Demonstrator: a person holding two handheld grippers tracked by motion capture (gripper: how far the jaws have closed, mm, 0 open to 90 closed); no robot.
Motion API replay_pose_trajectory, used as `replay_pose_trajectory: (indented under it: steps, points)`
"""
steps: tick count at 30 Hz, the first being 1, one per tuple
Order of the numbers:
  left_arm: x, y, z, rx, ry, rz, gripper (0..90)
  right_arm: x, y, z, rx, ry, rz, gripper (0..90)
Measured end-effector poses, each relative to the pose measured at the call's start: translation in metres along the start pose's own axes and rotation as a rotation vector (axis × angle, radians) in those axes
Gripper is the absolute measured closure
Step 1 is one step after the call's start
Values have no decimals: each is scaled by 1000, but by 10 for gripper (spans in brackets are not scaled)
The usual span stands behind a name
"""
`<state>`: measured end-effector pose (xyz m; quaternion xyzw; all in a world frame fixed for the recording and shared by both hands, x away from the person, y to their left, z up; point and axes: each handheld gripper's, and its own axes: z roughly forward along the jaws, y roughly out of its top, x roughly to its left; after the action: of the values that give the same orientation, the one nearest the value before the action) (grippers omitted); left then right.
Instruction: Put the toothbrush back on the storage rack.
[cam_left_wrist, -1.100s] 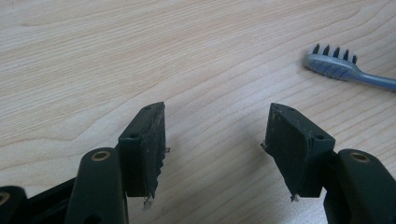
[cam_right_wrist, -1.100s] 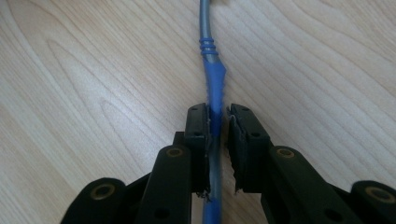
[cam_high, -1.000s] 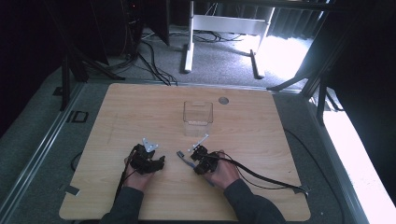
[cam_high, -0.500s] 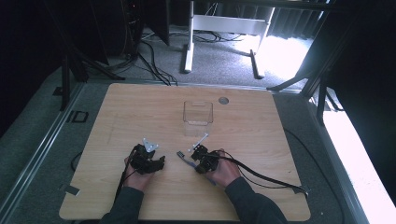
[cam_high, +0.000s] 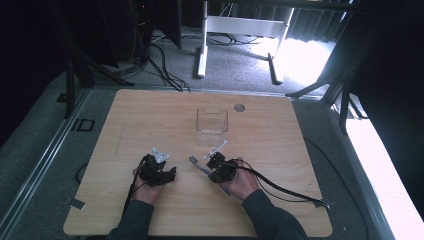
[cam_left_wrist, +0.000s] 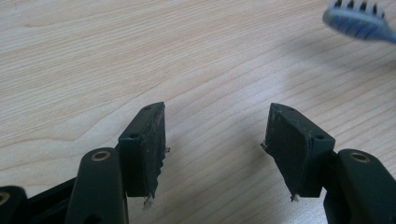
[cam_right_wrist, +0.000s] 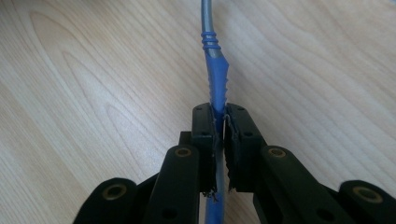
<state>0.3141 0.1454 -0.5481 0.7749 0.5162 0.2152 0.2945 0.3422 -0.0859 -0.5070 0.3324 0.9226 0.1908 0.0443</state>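
A blue toothbrush (cam_right_wrist: 215, 70) lies flat on the wooden table (cam_high: 300, 165), and my right gripper (cam_right_wrist: 219, 112) is shut on its ribbed handle. From above, the brush head (cam_high: 194, 160) sticks out to the left of the right gripper (cam_high: 210, 168), near the table's front middle. The bristled head (cam_left_wrist: 359, 21) also sits at the top right corner of the left gripper view. My left gripper (cam_left_wrist: 215, 126) stands open just above the bare wood with nothing between its jaws. It is a short way left of the brush head, held in the person's left hand (cam_high: 150, 187).
A clear, empty plastic box (cam_high: 212, 120) stands at the table's middle, beyond both grippers. A small round cable hole (cam_high: 239, 107) is near the far edge. Black cables (cam_high: 280, 187) trail from the right gripper toward the front right corner.
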Motion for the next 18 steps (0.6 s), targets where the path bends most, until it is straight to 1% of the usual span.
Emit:
replay_pose_trajectory:
  steps: [10,18]
  points:
    - [0,0,0,2,0,2,385,-2,1,-9,-73,2,9,827]
    - [0,0,0,3,1,1,385,-5,2,-17,-133,-1,29,827]
